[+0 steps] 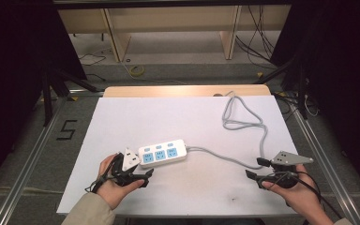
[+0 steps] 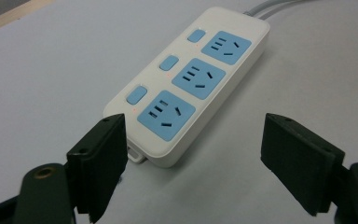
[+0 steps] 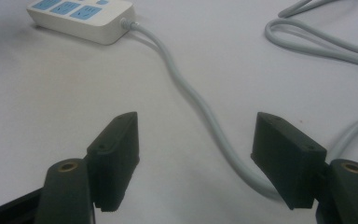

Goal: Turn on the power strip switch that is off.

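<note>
A white power strip (image 1: 163, 153) with three blue sockets lies flat a little left of centre in the high view, on a white table sheet (image 1: 178, 117). Its grey cable (image 1: 225, 157) leaves the right end, runs right across the sheet, then climbs to a loose loop at the upper right.

The left gripper (image 1: 133, 168) sits at the strip's left end, low and left of centre in the frame, held in the person's left hand (image 1: 110, 185); its jaws are spread wide with nothing between them. The right gripper (image 1: 258, 168), low at the right in the right hand (image 1: 297, 194), is likewise spread and empty, just beside the cable.

Beyond the sheet a strip of bare wooden tabletop (image 1: 187, 90) shows, then a grey floor with loose wires (image 1: 258, 47) and pale wooden furniture legs (image 1: 115, 40). A black mark like a "5" (image 1: 66, 130) lies on the floor at the left.

The left gripper view adds three small blue switches (image 2: 169, 63) beside the sockets, each with a faint red light. The right gripper view shows the cable (image 3: 200, 102) passing between its jaws on the sheet, untouched.
</note>
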Demonstrator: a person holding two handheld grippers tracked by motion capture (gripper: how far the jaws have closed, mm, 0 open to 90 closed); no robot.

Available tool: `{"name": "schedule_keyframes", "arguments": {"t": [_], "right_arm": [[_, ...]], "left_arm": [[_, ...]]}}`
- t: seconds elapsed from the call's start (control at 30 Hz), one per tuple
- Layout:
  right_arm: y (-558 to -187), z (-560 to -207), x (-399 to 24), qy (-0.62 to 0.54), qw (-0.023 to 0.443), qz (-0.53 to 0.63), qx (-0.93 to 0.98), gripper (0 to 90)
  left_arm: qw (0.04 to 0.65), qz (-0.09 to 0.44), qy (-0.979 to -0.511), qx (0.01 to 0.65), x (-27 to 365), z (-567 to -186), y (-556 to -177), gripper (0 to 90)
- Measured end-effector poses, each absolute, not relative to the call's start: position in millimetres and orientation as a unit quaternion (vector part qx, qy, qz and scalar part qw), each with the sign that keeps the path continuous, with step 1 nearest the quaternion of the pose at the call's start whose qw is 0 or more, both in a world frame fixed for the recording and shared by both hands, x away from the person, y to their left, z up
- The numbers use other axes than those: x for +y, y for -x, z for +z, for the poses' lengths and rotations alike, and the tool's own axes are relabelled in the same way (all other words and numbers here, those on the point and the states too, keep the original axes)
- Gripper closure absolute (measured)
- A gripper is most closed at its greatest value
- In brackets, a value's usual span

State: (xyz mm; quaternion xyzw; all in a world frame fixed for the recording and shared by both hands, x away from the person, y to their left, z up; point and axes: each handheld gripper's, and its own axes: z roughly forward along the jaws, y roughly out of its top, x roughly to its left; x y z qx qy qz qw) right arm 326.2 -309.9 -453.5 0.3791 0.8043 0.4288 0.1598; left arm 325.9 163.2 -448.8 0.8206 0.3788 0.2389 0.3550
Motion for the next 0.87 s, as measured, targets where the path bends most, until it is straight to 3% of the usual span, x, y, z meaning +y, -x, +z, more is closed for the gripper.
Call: {"name": "schedule_keyframes", "arguments": {"t": [0.87], "right_arm": [[-327, -453, -309, -0.378, 0.159, 0.430, 0.805, 32.2]], "left_arm": [[0.369, 0.230, -0.817, 0.378, 161, -451, -320, 20.8]]}}
